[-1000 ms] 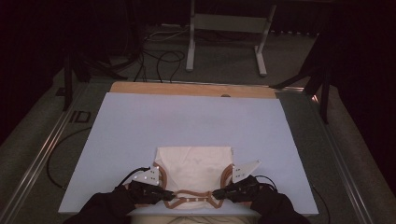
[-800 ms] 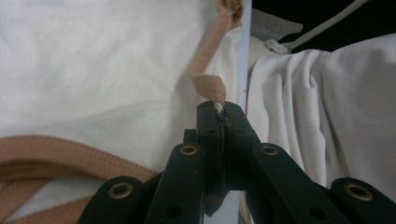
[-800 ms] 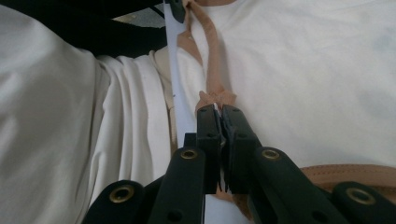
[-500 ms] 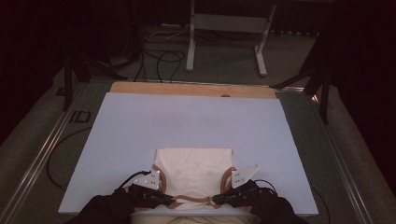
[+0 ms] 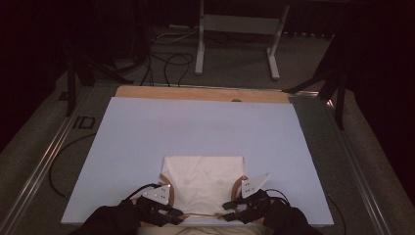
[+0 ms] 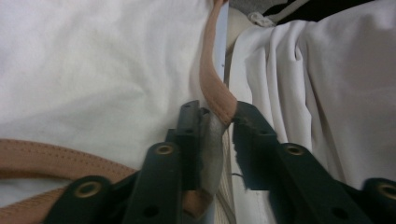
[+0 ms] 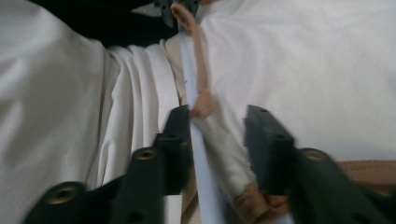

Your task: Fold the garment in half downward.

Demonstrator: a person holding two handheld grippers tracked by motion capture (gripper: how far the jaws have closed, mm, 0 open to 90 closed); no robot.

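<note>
Low in the middle of the high view, the white garment [image 5: 203,181] lies on the pale blue table sheet [image 5: 147,127], its near hem cut off by the bottom edge of the frame. The left gripper [image 5: 172,215] and right gripper [image 5: 231,213] sit at that hem, half buried under dark sleeves [image 5: 110,223]. Both sets of jaws have just been opening. In the left gripper view the tan trim [image 6: 215,88] runs through a narrow gap; whether the pads still press, hard to say. In the right gripper view, blurred, the jaws stand apart with cloth and trim loose between them.
</note>
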